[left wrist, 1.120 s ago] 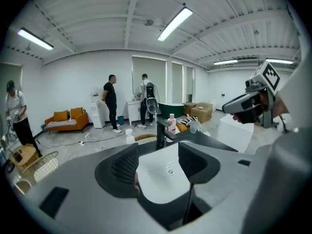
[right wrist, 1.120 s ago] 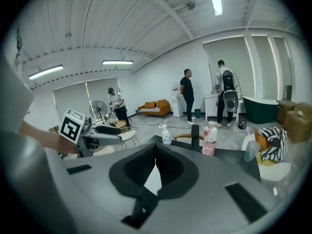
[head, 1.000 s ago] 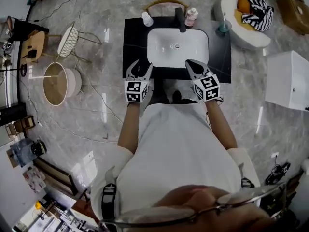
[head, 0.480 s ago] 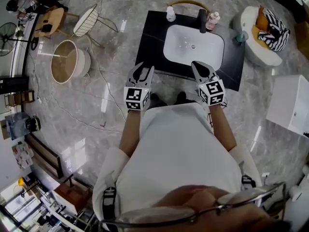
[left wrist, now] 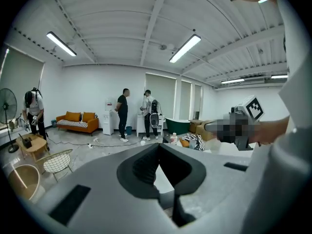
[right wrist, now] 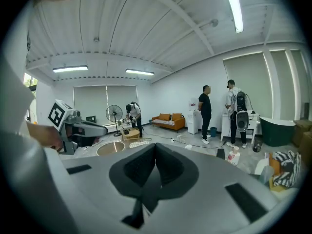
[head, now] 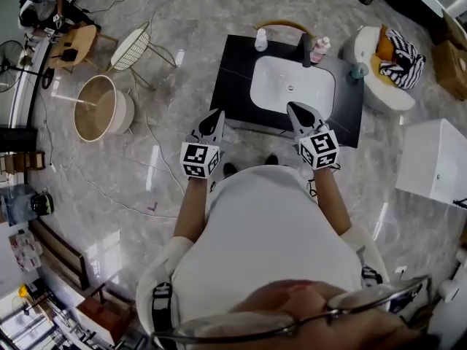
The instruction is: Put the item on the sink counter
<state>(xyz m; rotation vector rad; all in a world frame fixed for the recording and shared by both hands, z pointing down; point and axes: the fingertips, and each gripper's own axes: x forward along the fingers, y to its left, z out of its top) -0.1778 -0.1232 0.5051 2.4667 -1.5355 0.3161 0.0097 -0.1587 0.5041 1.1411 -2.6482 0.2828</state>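
Note:
The black sink counter holds a white basin, a dark faucet, a white bottle, a pink bottle and a teal cup. My left gripper hangs before the counter's front left edge, shut, with nothing between its jaws. My right gripper is at the front edge below the basin, also shut and empty. In the left gripper view the closed jaws point out into the room; the right gripper view shows the same. No held item is in sight.
A round wooden tub and a wire chair stand to the left. A white bathtub with a striped cloth and a white cabinet are on the right. Cables run over the marble floor. Several people stand far back.
The left gripper's jaws, apart a second ago, have closed. Both grippers have dropped slightly back from the counter's edge, and the head view has shifted.

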